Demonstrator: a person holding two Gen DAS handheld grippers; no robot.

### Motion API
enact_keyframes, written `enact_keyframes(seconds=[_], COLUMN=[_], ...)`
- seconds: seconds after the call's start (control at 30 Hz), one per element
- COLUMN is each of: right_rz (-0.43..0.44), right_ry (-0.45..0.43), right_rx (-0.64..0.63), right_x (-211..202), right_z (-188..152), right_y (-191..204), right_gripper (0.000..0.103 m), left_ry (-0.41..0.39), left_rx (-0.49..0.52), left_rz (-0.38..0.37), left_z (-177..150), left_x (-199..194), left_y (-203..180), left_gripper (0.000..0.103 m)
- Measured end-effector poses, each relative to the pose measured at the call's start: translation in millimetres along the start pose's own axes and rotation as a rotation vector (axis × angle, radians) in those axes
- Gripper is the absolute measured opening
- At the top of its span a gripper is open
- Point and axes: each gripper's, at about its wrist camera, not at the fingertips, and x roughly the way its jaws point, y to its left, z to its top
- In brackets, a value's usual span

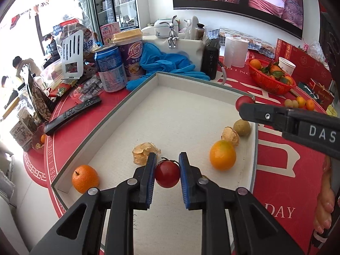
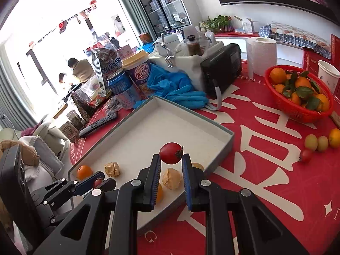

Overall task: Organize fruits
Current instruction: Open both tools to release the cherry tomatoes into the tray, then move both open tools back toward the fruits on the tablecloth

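Two hand-held grippers: each clenched on one small red fruit, both above or at the tray.
Counter (image 2: 265, 170): red cloth with white characters; it carries the tray, basket and clutter.
Tray (image 1: 146, 85): shallow box, grey rim, pale lining; sits on the counter with a far corner near the blue gloves (image 2: 180, 89).
Left hand-held gripper (image 1: 166, 170): blue-padded fingers closed on a red cherry tomato (image 1: 167, 173), low over the tray's near end; stem end faces up.
Right hand-held gripper (image 2: 171, 165): fingers closed on a second red tomato (image 2: 170, 153), gripped at its lower half, held over the tray's right side.
Red basket (image 2: 297, 110): right rear of the counter, well apart from the tray; holds leafy oranges.
Tray contents, large orange (image 1: 222, 155): right of the left gripper, near the tray's right wall.
Tray contents, small orange (image 1: 85, 179): near left corner, close to the rim.
Tray contents, papery husked fruit (image 1: 144, 152): just beside the left finger; another husked fruit (image 1: 230, 136) touches the large orange.
Tray contents, brownish round fruit (image 1: 241, 127): just beside the second husk, by the right wall.
Loose fruit on counter (image 2: 316, 142): two pale green ones, one orange, one small red, right of the tray.
Background: blue can (image 1: 110, 70), purple cup (image 1: 132, 55), remote (image 1: 74, 114), paper roll (image 2: 261, 56).
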Motion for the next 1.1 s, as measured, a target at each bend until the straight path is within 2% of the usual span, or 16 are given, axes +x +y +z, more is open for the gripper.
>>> enact_keyframes(seconds=[0.3, 0.37, 0.4, 0.43, 0.47, 0.5, 0.53, 0.6, 0.67, 0.7, 0.73, 0.77, 0.93, 1.1], right_rz=[0.009, 0.013, 0.013, 0.016, 0.014, 0.025, 0.025, 0.011, 0.016, 0.014, 0.008, 0.003, -0.072, -0.13], right_ry=[0.078, 0.097, 0.102, 0.103, 0.106, 0.087, 0.071, 0.043, 0.014, 0.001, -0.011, -0.034, -0.098, -0.106], right_rx=[-0.066, -0.068, -0.064, -0.057, -0.05, -0.051, -0.052, -0.063, -0.068, -0.06, -0.044, -0.024, 0.055, 0.221], right_x=[27, 30, 31, 32, 32, 29, 26, 18, 9, 5, 0, -6, -29, -48], right_z=[-12, -13, -13, -13, -13, -12, -11, -8, -4, -2, 1, 4, 15, 22], right_y=[18, 18, 17, 15, 14, 13, 15, 18, 21, 21, 19, 15, -7, -51], right_gripper=[0.022, 0.022, 0.022, 0.03, 0.052, 0.06, 0.073, 0.075, 0.075, 0.08, 0.1, 0.103, 0.103, 0.103], left_ry=[0.057, 0.064, 0.063, 0.053, 0.041, 0.034, 0.027, 0.017, 0.008, 0.001, -0.007, -0.017, -0.039, -0.033], left_rx=[-0.06, -0.068, -0.073, -0.078, -0.08, -0.081, -0.085, -0.093, -0.098, -0.098, -0.096, -0.09, -0.043, 0.017], left_rz=[-0.017, -0.021, -0.014, -0.003, -0.003, -0.002, 0.004, 0.015, 0.017, 0.016, 0.015, 0.014, -0.011, -0.068], left_z=[-18, -21, -22, -23, -23, -22, -21, -19, -15, -13, -11, -9, 3, 14], left_x=[15, 17, 18, 16, 14, 13, 11, 8, 3, 0, -3, -7, -22, -33], left_y=[10, 10, 10, 9, 10, 10, 10, 12, 13, 13, 13, 11, -5, -32], left_gripper=[0.025, 0.03, 0.04, 0.045, 0.05, 0.06, 0.07, 0.076, 0.077, 0.078, 0.079, 0.079, 0.08, 0.08])
